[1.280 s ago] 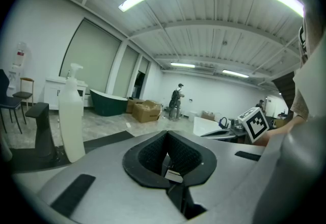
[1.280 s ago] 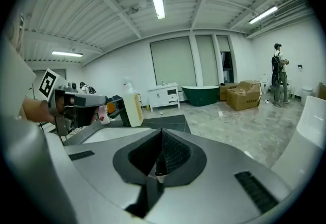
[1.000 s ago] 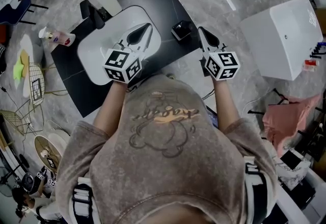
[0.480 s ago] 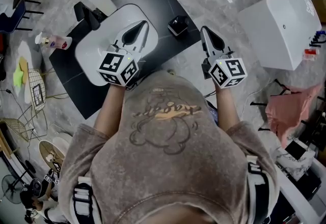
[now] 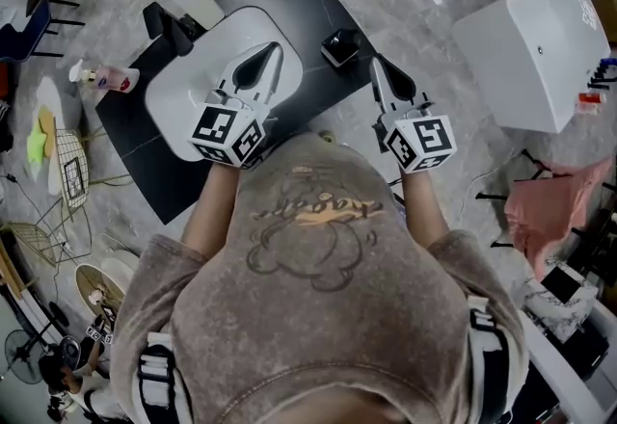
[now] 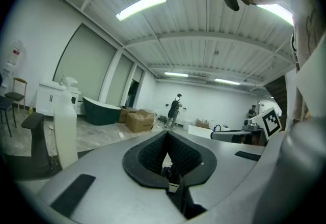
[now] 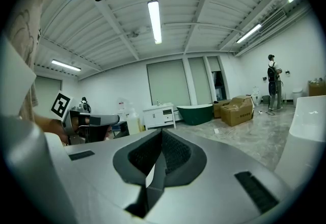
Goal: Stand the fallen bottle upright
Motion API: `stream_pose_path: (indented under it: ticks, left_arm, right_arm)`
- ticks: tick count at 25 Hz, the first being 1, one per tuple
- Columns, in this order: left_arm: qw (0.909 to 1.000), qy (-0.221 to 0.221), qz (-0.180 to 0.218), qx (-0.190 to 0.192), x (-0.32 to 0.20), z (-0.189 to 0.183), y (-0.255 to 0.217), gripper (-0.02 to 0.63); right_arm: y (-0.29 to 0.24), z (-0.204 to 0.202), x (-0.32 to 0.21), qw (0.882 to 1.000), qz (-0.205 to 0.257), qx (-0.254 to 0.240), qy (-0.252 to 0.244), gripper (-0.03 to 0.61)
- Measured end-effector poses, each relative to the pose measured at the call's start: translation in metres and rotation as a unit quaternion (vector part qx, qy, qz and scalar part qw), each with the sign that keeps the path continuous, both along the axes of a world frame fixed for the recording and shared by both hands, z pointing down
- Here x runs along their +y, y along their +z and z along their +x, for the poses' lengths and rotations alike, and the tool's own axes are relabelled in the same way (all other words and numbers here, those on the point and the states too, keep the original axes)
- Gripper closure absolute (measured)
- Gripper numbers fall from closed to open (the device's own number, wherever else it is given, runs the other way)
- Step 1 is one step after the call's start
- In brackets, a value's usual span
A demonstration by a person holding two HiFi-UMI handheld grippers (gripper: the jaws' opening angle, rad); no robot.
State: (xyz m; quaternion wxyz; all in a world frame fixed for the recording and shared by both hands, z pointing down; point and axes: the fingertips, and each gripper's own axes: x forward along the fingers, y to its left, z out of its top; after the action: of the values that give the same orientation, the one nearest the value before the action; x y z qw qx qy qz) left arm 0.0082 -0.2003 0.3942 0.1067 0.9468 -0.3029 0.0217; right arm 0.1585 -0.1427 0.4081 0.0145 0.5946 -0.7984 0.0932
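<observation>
**Translucent white plastic bottle [image 6: 66, 126] on its base, both grippers empty**

In the left gripper view the bottle stands upright at the far left corner of the black desk [image 5: 130, 138]. It is just beside a black angled faucet [image 5: 166, 24] and beyond the white oval basin [image 5: 178, 114]. Nothing on the desk lies on its side, so the righting step looks done and this reads as the close of the task.

The left gripper [image 5: 277, 48] hovers over the basin, and the right gripper [image 5: 376, 62] hovers over the desk's near right edge. Both are well apart from the bottle. Each pair of fingers is clenched tip to tip with nothing between them. The next move probably calls only for checking that the bottle is steady.

Count:
- 1 white bottle
- 1 basin
- 1 faucet
- 1 small black box [image 5: 339, 46] on the desk
- 2 grippers
- 1 clear spray bottle with pink contents [image 5: 106, 78] beyond the desk's left edge; whether it lies or stands I cannot tell
</observation>
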Motion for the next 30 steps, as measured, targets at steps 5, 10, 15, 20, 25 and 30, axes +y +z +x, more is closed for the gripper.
stream_pose_path:
  ticks: [5,10,15,20,25,30]
  left_arm:
    - [1.0,0.002,0.006,0.004,0.004,0.001,0.012,0.595]
    - [1.0,0.002,0.005,0.008,0.008,0.0,0.025,0.595]
    - [1.0,-0.007,-0.003,0.004,0.007,-0.006,0.038,0.595]
    - [0.9998,-0.018,-0.01,0.0,0.002,-0.013,0.049,0.595]
    - [0.9996,-0.022,-0.016,-0.008,0.002,-0.014,0.055,0.595]
    - [0.9992,-0.025,-0.021,-0.025,0.003,-0.017,0.058,0.595]
  right_arm:
    - [0.011,0.0,0.0,1.0,-0.002,0.004,0.004,0.578]
    - [0.022,0.002,0.001,1.0,-0.005,0.008,0.009,0.578]
    - [0.037,0.002,0.004,1.0,-0.016,0.008,0.007,0.578]
    - [0.051,0.001,0.005,1.0,-0.028,0.002,0.006,0.578]
    - [0.06,-0.001,0.007,0.999,-0.036,0.001,0.001,0.578]
    - [0.057,0.001,0.006,0.999,-0.033,-0.004,-0.002,0.578]
